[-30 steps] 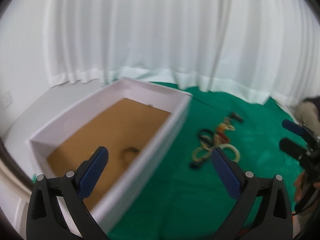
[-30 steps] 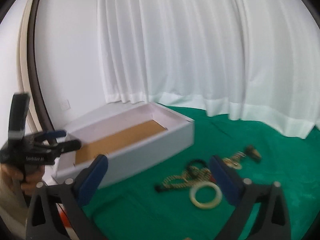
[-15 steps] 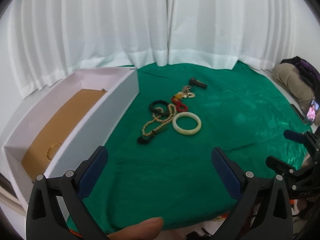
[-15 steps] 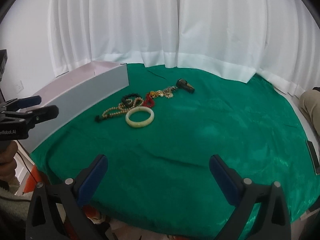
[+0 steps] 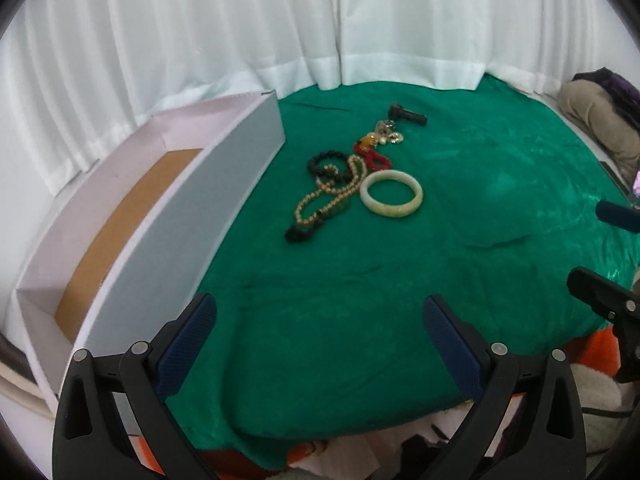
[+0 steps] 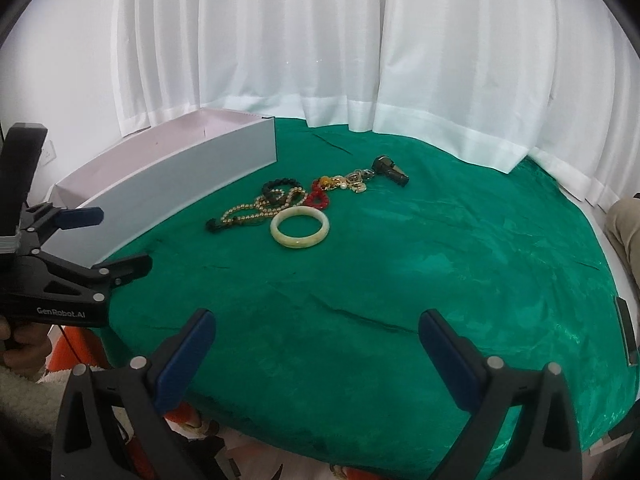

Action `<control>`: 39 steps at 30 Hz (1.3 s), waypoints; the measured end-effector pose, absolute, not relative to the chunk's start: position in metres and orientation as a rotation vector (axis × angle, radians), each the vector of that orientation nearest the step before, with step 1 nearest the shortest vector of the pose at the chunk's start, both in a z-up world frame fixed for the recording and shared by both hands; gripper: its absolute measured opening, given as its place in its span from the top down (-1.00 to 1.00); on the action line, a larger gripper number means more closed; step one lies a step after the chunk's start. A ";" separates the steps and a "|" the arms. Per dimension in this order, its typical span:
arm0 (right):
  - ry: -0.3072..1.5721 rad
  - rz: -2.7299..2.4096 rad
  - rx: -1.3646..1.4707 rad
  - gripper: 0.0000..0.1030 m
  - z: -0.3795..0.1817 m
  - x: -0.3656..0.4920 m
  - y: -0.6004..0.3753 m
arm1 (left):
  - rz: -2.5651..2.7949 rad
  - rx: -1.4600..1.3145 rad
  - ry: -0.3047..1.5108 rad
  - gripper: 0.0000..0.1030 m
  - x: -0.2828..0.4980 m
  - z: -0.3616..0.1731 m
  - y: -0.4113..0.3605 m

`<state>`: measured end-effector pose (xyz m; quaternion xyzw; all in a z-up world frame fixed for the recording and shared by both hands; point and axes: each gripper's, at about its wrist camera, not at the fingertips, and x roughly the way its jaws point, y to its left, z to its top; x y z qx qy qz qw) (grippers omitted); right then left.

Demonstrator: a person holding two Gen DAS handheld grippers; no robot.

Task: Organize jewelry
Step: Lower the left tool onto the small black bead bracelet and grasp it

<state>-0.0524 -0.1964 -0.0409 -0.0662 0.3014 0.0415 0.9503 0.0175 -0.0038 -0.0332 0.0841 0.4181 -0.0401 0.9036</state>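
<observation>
Jewelry lying in a cluster mid green cloth (image 5: pixel 460 264), just right of white box (image 5: pixel 192 200): pale bangle (image 5: pixel 391 199) touching bead necklace (image 5: pixel 328 196), w/ black bracelet (image 5: pixel 326 160), red beads (image 5: pixel 370 156) & gold charms (image 5: pixel 386 134) trailing back to a dark piece (image 5: pixel 406 114). Left gripper (image 5: pixel 320 344) hovering near cloth's front edge, jaws spread wide, holding nothing. Right gripper (image 6: pixel 316 354) doing likewise, wide apart & empty. Both well apart from jewelry. White curtain (image 6: pixel 320 48) hanging behind.
</observation>
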 end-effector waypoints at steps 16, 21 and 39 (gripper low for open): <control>0.622 0.077 -0.112 -1.00 -0.046 -0.048 -0.202 | -0.248 0.178 0.994 -0.99 0.020 -0.058 -0.016; 0.636 0.073 -0.093 -1.00 -0.048 -0.050 -0.207 | -0.219 0.239 1.040 -0.99 0.017 -0.068 -0.018; 0.660 0.116 -0.041 -1.00 -0.058 -0.053 -0.210 | -0.147 0.195 1.027 -0.48 0.150 -0.108 0.020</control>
